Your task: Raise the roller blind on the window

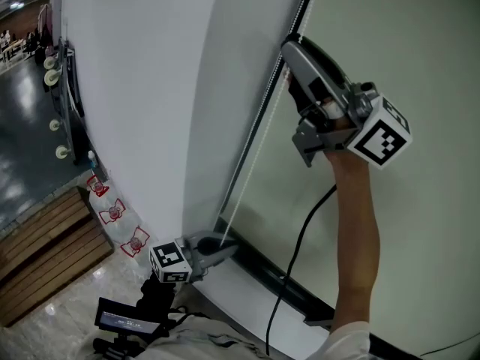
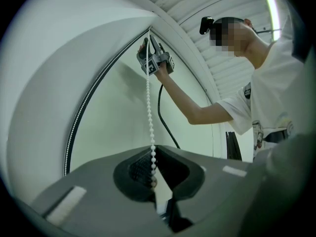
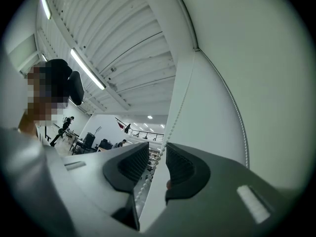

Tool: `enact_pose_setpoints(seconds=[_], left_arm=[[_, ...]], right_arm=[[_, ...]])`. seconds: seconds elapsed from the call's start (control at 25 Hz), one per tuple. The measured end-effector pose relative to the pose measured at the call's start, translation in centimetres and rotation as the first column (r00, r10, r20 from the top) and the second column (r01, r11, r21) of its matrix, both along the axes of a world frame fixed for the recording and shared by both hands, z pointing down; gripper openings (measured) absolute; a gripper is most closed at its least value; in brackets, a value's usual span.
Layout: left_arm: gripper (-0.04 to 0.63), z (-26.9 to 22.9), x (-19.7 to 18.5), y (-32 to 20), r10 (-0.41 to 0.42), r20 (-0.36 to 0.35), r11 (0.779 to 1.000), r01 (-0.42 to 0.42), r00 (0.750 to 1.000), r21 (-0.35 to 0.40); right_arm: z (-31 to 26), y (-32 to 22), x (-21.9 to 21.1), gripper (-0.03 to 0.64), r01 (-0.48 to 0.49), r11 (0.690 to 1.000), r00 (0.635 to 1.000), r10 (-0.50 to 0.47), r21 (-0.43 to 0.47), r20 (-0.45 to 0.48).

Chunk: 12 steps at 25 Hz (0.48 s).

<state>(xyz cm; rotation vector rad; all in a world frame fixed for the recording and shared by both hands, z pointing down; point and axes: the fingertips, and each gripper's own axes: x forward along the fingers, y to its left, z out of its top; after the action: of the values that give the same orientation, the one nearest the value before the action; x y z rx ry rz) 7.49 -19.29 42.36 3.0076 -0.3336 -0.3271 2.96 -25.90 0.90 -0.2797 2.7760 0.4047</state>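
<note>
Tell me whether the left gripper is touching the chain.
Touching. The left gripper is shut on the chain: its own view shows the chain running down between the closed jaws and pinched there.

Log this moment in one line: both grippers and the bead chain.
left gripper: shut on bead chain, low | right gripper: open around chain, higher | chain: straight between them

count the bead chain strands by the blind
2. One white strand runs through the right gripper down to the left gripper; one darker strand hangs beside it.
</note>
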Motion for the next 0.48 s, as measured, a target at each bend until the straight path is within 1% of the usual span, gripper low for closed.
enact_pose_setpoints(seconds=[0.08, 0.16, 0.36, 0.48], left_arm=[[-0.002, 0.2, -0.1, 0.0, 0.001, 0.002, 1.0, -0.001, 1.0, 0.0], [-0.002, 0.3, 0.0, 0.1, 0.001, 0.003, 1.0, -0.001, 1.0, -0.004], [-0.002, 0.0, 0.2, 0.3, 0.007, 0.007, 1.0, -0.007, 1.0, 0.0], [-0.002, -0.1, 0.4, 0.4, 0.011, 0.006, 1.0, -0.011, 1.0, -0.007]], right_arm=[[-0.1, 0.0, 0.2, 0.082, -0.011, 1.0, 1.0, 0.011, 0.001, 0.012], [-0.2, 0.1, 0.4, 0.024, -0.021, 1.0, 0.999, 0.021, -0.005, 0.025], [-0.4, 0.2, 0.9, 0.015, -0.03, 0.998, 0.999, 0.032, -0.05, 0.033], [-0.4, 0.2, 1.4, 0.014, -0.029, 0.997, 0.998, 0.033, -0.07, 0.058]])
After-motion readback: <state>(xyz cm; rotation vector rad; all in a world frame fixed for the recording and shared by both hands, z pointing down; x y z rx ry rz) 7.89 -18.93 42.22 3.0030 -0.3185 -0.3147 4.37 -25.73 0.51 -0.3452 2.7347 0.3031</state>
